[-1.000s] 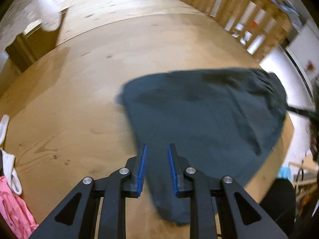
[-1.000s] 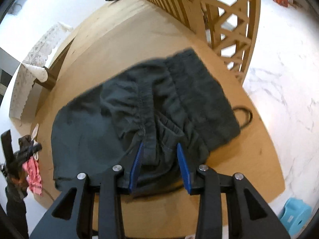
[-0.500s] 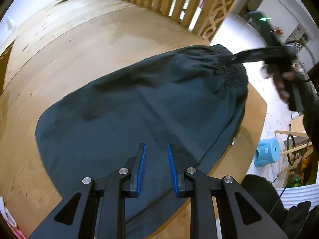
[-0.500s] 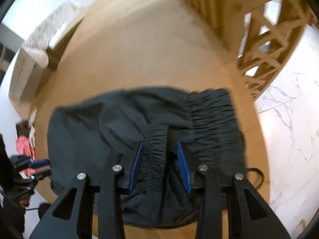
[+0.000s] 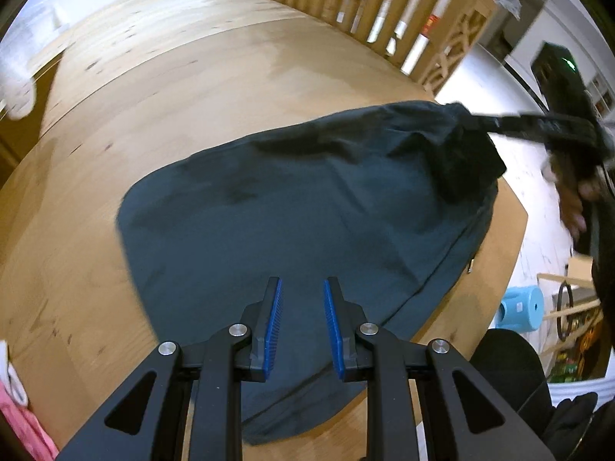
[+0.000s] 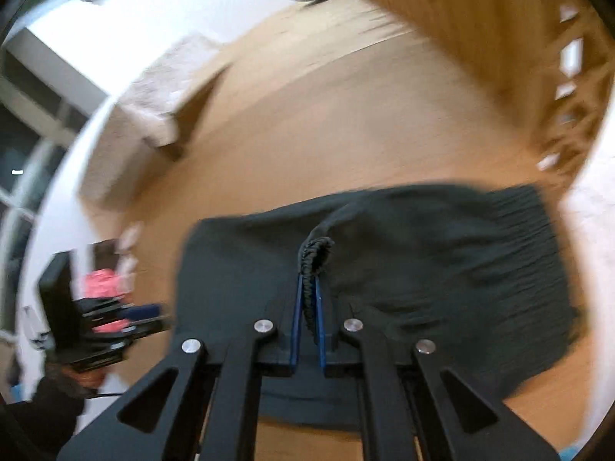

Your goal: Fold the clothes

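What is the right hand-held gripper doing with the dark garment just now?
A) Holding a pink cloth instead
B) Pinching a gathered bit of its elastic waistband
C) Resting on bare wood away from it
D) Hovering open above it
B: in the right wrist view the right hand-held gripper has its blue pads closed on a bunched fold of the dark garment at its elastic waistband.

left wrist: faces right, close | right wrist: faces left | shared: dark garment [image 5: 307, 207] [image 6: 423, 253]
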